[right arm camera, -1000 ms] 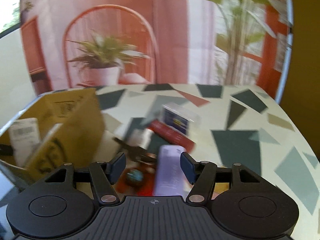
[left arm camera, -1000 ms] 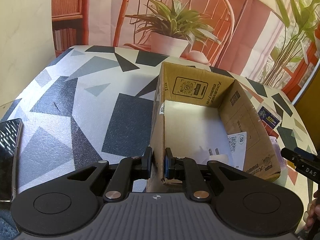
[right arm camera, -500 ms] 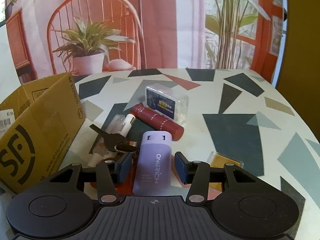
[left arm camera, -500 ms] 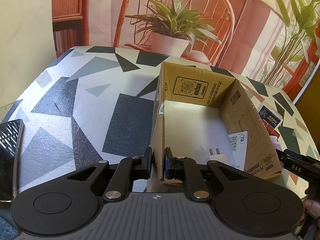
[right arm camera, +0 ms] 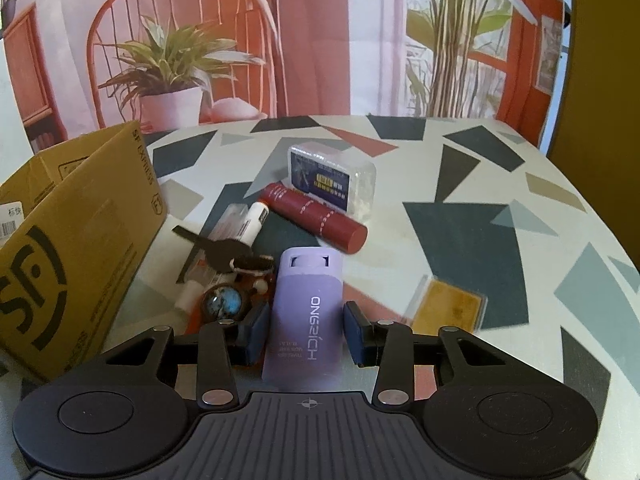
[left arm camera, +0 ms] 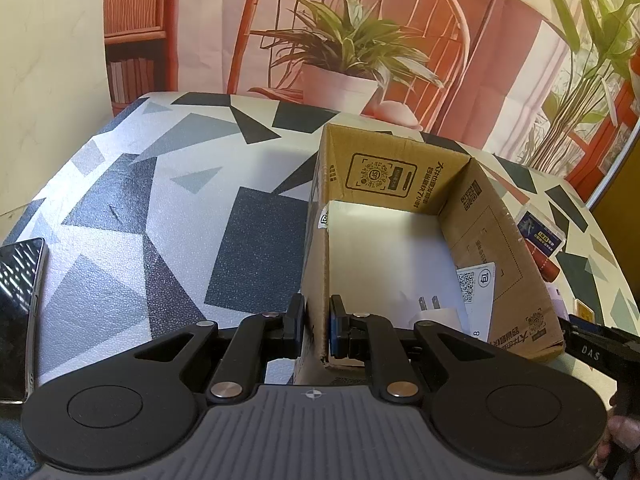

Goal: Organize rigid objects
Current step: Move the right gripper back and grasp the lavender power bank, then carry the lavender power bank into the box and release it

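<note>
We see both views brightly lit with a warm, reddish cast, and both are sharp, without motion blur. Strong fisheye distortion bends the table (left arm camera: 168, 208) edges and darkens the frame corners. Glare streaks the phone (left arm camera: 18, 312) at the table's left edge. The cardboard box (left arm camera: 492, 240) throws soft shadow over its inner walls.

Black grippers (left arm camera: 316, 330), blue pads (right arm camera: 256, 334), silver screws
</note>
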Available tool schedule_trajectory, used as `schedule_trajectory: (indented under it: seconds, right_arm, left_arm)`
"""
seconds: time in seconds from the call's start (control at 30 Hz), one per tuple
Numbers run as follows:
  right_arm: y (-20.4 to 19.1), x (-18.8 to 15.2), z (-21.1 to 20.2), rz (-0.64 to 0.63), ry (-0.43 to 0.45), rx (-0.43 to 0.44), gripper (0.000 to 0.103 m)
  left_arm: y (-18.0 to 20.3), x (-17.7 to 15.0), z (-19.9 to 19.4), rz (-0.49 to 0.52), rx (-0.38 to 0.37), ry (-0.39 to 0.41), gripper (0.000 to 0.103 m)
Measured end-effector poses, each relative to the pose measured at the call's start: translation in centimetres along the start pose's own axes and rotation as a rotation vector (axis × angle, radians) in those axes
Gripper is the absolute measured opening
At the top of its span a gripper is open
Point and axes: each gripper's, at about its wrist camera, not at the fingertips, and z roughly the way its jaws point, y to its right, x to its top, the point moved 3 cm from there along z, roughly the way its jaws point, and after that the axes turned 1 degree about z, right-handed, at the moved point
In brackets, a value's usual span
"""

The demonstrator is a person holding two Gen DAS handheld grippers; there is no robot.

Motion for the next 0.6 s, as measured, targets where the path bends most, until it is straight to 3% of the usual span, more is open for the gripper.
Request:
schedule_trajectory:
  seconds: [0.6]
  right_arm:
    - [-0.20, -0.29, -0.46, 0.004, 0.009, 0.006, 0.038]
  left_arm:
    - [0.02, 0.00, -0.02, -0.002, 0.000, 0.000, 0.013]
